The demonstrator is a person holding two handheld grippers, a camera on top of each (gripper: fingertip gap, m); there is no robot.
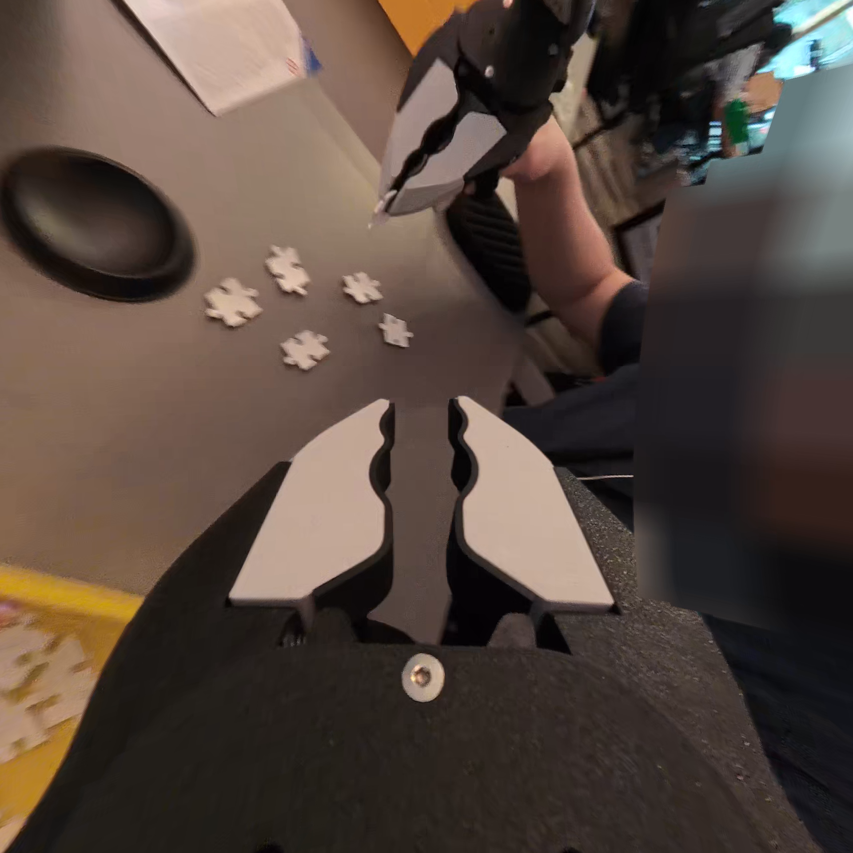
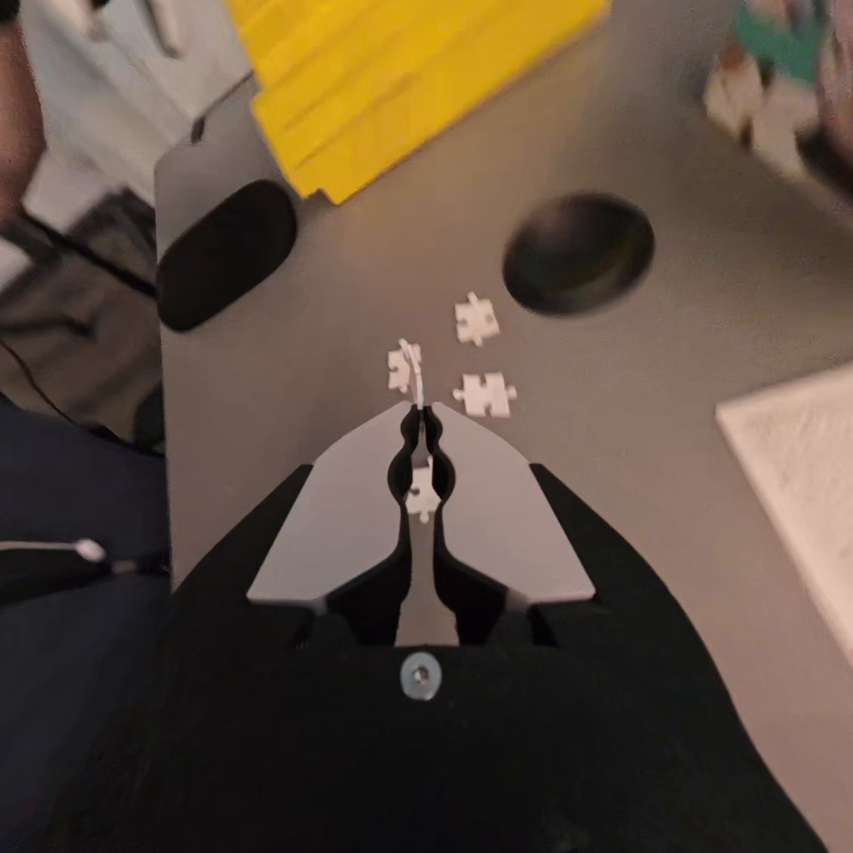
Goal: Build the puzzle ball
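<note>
My right gripper [image 2: 419,406] pinches one thin piece [image 2: 412,369] edge-on at its very tips, above the tabletop [image 2: 323,369]. My left gripper [image 1: 421,406] hangs empty, fingers spread, five loose pieces [image 1: 304,351] lying just ahead of them. I judge the grip marginal: I should carry slowly, then bring the left in to seat a mate squarely.

Blurred throughout the right wrist view. Lower centre there: one white puzzle piece [image 2: 421,494] glimpsed only through the gap between closed fingers, mostly hidden. Yellow box [image 2: 406,83] cut off by the top edge. Lower left of the left wrist view: yellow tray [image 1: 60,614] cropped, its contents smeared beyond recognition.
</note>
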